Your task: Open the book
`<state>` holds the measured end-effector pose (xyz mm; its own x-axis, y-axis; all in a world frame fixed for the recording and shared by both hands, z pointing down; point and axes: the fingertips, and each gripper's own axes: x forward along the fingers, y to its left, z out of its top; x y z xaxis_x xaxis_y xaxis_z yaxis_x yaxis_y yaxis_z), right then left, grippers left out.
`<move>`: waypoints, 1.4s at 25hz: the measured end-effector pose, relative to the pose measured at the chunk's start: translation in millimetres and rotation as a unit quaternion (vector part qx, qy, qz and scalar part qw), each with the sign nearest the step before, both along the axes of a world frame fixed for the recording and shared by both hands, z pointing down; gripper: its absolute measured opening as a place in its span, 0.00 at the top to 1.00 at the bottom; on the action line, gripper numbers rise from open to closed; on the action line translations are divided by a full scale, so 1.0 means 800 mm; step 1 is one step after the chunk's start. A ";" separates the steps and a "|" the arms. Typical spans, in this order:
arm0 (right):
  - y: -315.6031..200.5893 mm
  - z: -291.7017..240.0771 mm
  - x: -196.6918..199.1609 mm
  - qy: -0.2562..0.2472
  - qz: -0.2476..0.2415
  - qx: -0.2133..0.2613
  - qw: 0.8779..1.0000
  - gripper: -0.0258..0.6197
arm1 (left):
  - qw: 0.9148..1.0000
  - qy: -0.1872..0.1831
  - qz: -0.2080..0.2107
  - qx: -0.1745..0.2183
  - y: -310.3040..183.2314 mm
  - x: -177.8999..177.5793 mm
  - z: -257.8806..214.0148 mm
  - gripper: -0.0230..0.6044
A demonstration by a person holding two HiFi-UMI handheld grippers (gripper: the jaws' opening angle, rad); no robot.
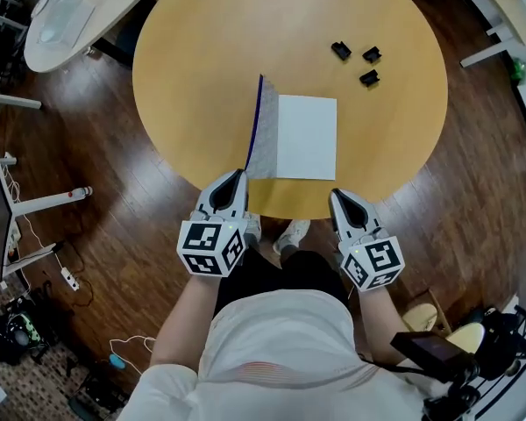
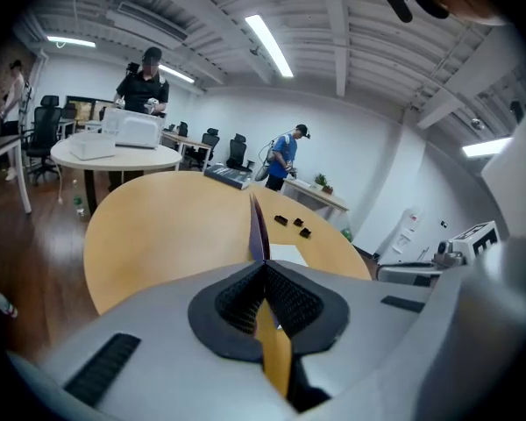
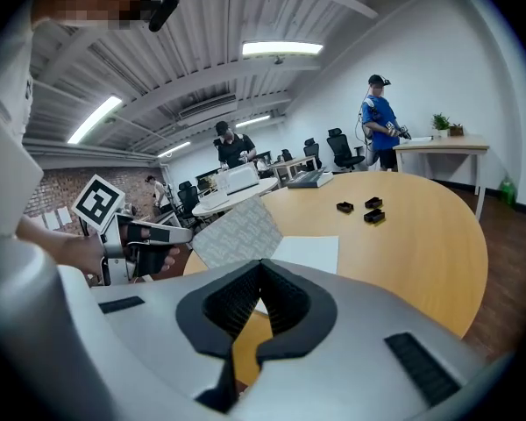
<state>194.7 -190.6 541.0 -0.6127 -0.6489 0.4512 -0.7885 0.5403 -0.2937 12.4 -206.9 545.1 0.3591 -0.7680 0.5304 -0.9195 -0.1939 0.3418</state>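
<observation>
Book (image 1: 306,137) on the near side of a round wooden counter (image 1: 202,42), partly opened, its thin stiff cover (image 1: 256,130) raised almost upright along the spine. The left gripper (image 1: 231,182) holds it there: its ribbed black fingers (image 2: 237,301) are clenched on the cover's near bottom corner, which runs edge-on straight into them in the left gripper view. The hold looks meant to swing the cover over to the left, so the job appears about half done. The cover is dark blue outside and lined inside with grey patterned paper; the first page (image 1: 309,121) lies flat, white and blank. The right gripper (image 1: 342,202) hovers at the counter's near edge, just clear of the book, its fingers (image 3: 232,305) pressed together on nothing. Three small black pieces (image 1: 358,60) sit well apart from the book on the far right of the smooth, pale top.
</observation>
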 end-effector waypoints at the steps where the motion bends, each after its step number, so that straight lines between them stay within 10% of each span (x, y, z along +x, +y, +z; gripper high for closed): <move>1: 0.000 0.000 -0.006 0.002 -0.003 0.000 1.000 0.96 | 1.000 -0.006 -0.006 -0.003 0.004 -0.012 0.006 0.94; 5: 0.003 0.002 -0.027 0.011 -0.013 -0.002 1.000 0.96 | 0.997 -0.072 -0.011 -0.014 0.017 -0.053 0.041 0.94; 20: 0.009 0.016 -0.068 0.033 -0.025 -0.018 0.999 0.96 | 0.987 -0.123 -0.016 -0.105 0.028 -0.109 0.135 0.94; 35: -0.016 -0.087 -0.051 -0.022 0.002 0.064 0.998 0.96 | 0.997 -0.069 0.007 0.042 0.006 -0.060 -0.058 0.95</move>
